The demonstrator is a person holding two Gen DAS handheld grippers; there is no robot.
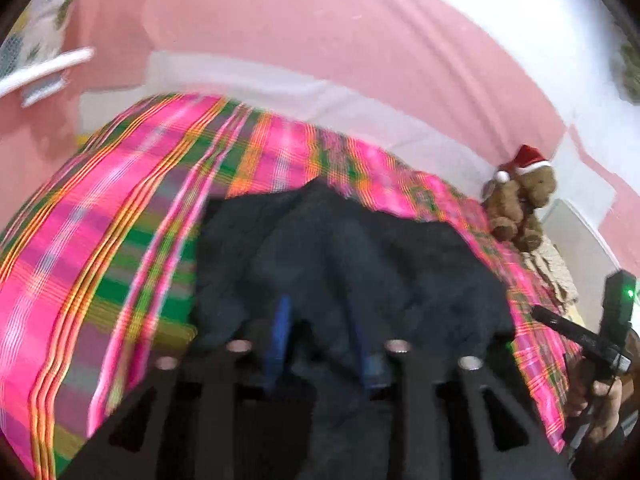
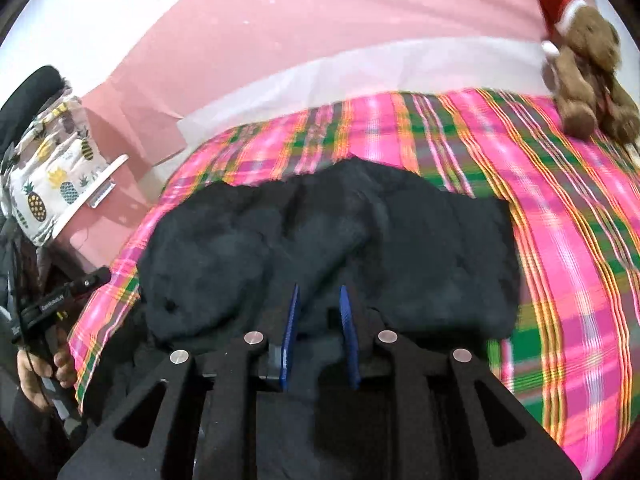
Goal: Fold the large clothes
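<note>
The dark garment (image 2: 320, 248) is lying in a rumpled heap on the pink plaid bedspread (image 2: 560, 208), near the bed's front edge at 6 o'clock in both wrist views. The right hand-held gripper (image 2: 320, 308) is hovering at the garment's near hem, its blue fingers (image 2: 291, 320) parted with no cloth pinched between them. The left hand-held gripper (image 1: 324, 332) is likewise standing apart over the fabric, though blur is obscuring its tips. Judged step: a fold laid down and released. The next move is calling for a fresh grasp of two edges. A teddy bear (image 2: 588, 72) is sitting at 2 o'clock.
</note>
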